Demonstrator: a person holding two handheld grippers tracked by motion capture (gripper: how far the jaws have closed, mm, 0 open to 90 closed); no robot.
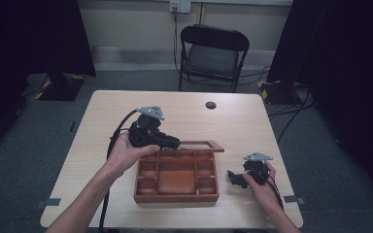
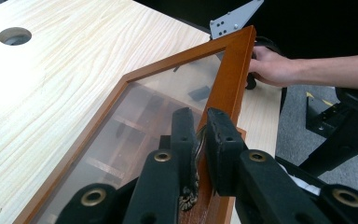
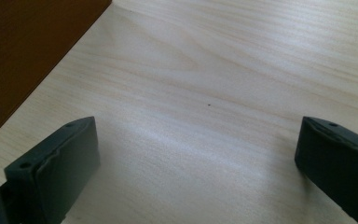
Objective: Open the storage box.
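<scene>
A brown wooden box [image 1: 176, 194] with several compartments stands on the table's near half. Its glass-paned lid [image 1: 201, 145] is lifted, hinged along the far side. My left gripper [image 1: 172, 142] is shut on the lid's wooden frame [image 2: 235, 70], its jaws pinching the edge by a small metal clasp [image 2: 192, 189]. In the left gripper view my left gripper [image 2: 198, 116] shows the compartments through the glass [image 2: 144, 107]. My right gripper [image 1: 233, 177] rests open on the table right of the box. In the right gripper view it [image 3: 198, 154] holds nothing, and the box's wall [image 3: 23, 51] lies at upper left.
The pale wooden table [image 1: 102, 126] has a round cable hole [image 1: 211, 105] near its far edge. A black folding chair [image 1: 212, 53] stands behind the table. Dark curtains hang at both sides, with cables on the floor at the right [image 1: 291, 111].
</scene>
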